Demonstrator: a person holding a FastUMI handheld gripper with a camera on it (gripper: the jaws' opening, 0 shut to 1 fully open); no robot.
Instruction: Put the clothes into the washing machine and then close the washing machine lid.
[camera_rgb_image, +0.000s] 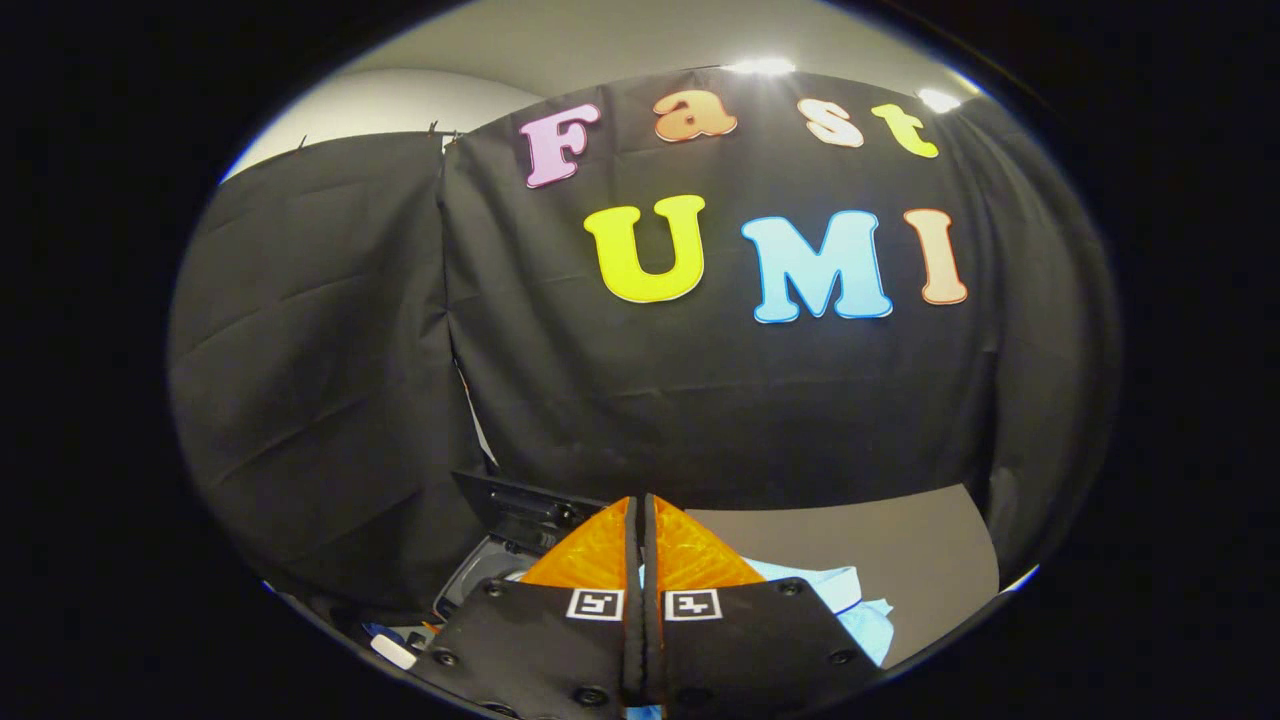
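My gripper (640, 503) is held up high, its two fingers pressed together with nothing visible between them. Under the fingers and out to their right, a light blue garment (852, 605) lies crumpled on a grey tabletop (900, 540). Left of the fingers sits the small washing machine (478, 578), partly hidden behind them. Its dark lid (520, 503) stands raised at the back, so the machine is open. The inside of the drum is out of sight.
Black cloth booth walls close off the space just beyond the table and to the left. A small white object (393, 651) lies near the machine's front left corner. Bare tabletop stretches right of the garment.
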